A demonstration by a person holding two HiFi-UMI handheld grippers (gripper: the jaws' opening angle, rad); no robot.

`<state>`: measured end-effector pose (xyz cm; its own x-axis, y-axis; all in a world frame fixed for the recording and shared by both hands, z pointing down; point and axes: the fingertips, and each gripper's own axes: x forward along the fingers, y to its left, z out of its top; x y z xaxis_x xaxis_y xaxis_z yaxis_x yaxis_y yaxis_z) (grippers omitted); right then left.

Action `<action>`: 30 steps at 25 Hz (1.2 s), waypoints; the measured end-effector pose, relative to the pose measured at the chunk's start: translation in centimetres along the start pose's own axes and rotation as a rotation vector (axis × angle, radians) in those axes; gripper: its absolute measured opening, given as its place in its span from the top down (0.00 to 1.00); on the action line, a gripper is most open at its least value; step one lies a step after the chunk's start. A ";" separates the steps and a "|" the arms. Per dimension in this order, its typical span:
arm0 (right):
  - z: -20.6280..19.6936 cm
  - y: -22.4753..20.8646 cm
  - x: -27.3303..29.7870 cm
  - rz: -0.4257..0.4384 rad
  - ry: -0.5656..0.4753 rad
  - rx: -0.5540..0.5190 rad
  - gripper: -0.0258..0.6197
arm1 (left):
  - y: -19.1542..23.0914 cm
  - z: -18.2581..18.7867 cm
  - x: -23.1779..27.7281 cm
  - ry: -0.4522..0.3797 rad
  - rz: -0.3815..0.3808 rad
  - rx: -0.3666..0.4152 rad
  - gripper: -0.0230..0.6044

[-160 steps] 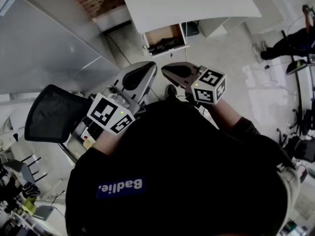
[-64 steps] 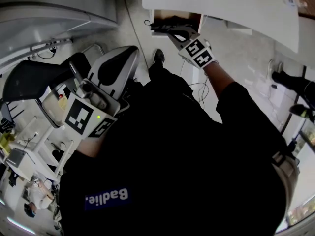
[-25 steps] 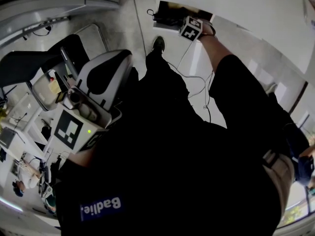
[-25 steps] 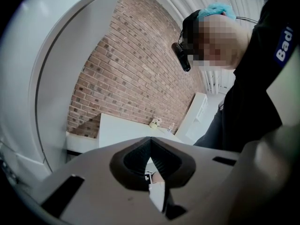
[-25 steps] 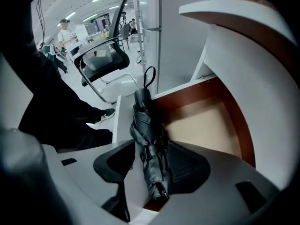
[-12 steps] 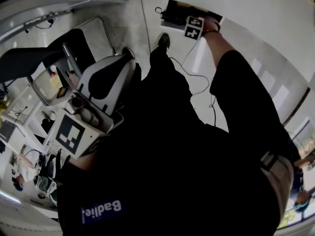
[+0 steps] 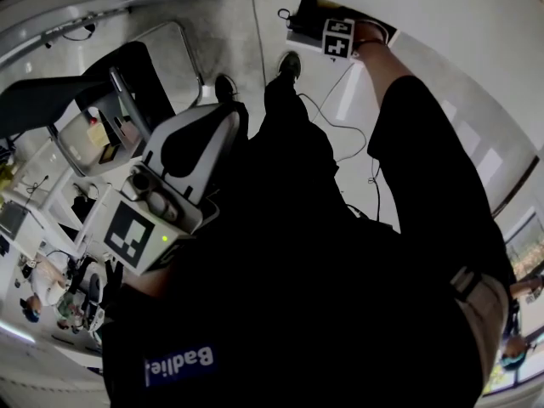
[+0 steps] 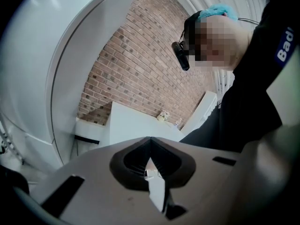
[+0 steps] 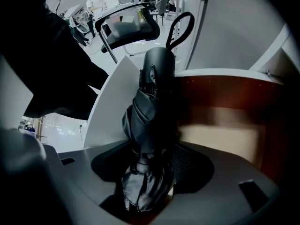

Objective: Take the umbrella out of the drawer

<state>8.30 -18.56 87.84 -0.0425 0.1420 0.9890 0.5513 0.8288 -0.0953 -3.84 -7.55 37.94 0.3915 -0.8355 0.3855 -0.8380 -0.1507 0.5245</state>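
A folded black umbrella (image 9: pixel 149 121) lies in the open drawer (image 9: pixel 220 97), its rounded handle (image 9: pixel 159 64) and strap loop (image 9: pixel 180 27) pointing away from me. My right gripper (image 9: pixel 152 150) points straight down over it. Its jaws are opening, and the umbrella's fabric lies between them. In the head view only this gripper's marker cube (image 7: pixel 337 36) shows at the drawer (image 7: pixel 299 25), under the white desk (image 7: pixel 442 24). My left gripper (image 7: pixel 224 119) hangs at my left side, well away from the drawer. It holds nothing, and its tips meet in the left gripper view (image 8: pixel 150 142).
A black office chair (image 7: pixel 51 100) and a cluttered side table (image 7: pixel 98 134) stand at the left. A cable (image 7: pixel 340 83) runs across the floor below the drawer, near my shoes (image 7: pixel 291 60). A brick wall (image 8: pixel 140 64) shows in the left gripper view.
My right arm has stretched from in front of my body down into the drawer, sinking a little further in the last second. The left gripper has stayed at my side.
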 end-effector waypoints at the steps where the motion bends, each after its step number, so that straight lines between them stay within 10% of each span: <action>1: 0.0 0.0 0.0 0.018 0.002 0.001 0.55 | -0.1 -0.1 0.0 0.003 -0.003 -0.003 0.96; 30: 5.1 3.4 -16.5 -0.300 -0.238 0.318 0.59 | -4.0 3.9 -5.6 -0.162 -0.267 0.169 0.96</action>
<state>6.62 -15.32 70.62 -0.3696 -0.0390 0.9284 0.2060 0.9708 0.1228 -4.20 -4.34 30.73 0.5515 -0.8257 0.1188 -0.7703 -0.4494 0.4524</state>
